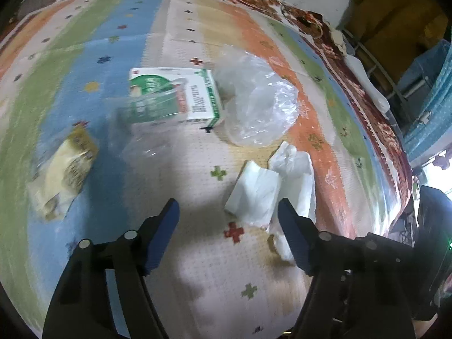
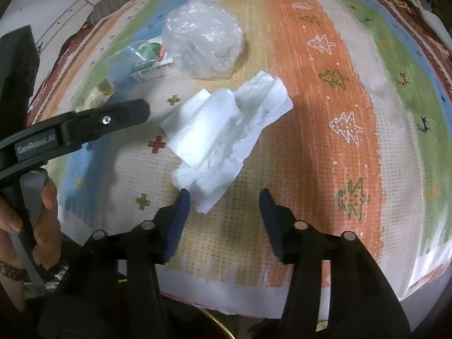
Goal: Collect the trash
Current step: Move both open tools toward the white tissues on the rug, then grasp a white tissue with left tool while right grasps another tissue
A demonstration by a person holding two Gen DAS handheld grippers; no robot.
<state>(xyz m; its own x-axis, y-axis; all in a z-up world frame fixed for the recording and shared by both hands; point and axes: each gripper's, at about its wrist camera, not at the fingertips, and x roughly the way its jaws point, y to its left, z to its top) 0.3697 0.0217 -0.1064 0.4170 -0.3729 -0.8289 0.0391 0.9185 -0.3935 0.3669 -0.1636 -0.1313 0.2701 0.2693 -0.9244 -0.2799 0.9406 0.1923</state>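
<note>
Right tongs (image 2: 223, 195): nearest the right wrist camera, at the bottom centre of its frame; blue-padded fingers spread wide apart with nothing between them, poised above the striped mat (image 2: 310, 147).
Left tongs (image 1: 228, 206): at the bottom of the left wrist view, likewise spread wide and empty; in the right wrist view the same tool reaches in from the left edge as a black bar.
Hand (image 2: 42, 214): at the lower left of the right wrist frame, fingers curled around the left tool's grey handle, a dark band at the wrist.
Crumpled white paper (image 2: 223, 138): several creased, partly folded white sheets heaped together, lying flat on the cream stripe of the mat.
Paper relative to the tongs: in the right wrist view its lower corner lies just beside the tip of the left-hand finger, the rest stretching up and away toward frame centre; in the left wrist view the paper (image 1: 268, 189) sits just ahead of the right-hand finger, which overlaps its lower edge.
Clear plastic bag (image 1: 254, 101): puffed and wrinkled, see-through, beyond the paper in the upper middle of both frames.
Green and white carton (image 1: 175, 96): lying on its side, touching the bag's left side.
Yellowish wrapper (image 1: 62, 175): crumpled, blurred, at the left of the left wrist frame, well apart from the tongs.
Mat: blue, green, cream and orange stripes with small crosses and stars.
</note>
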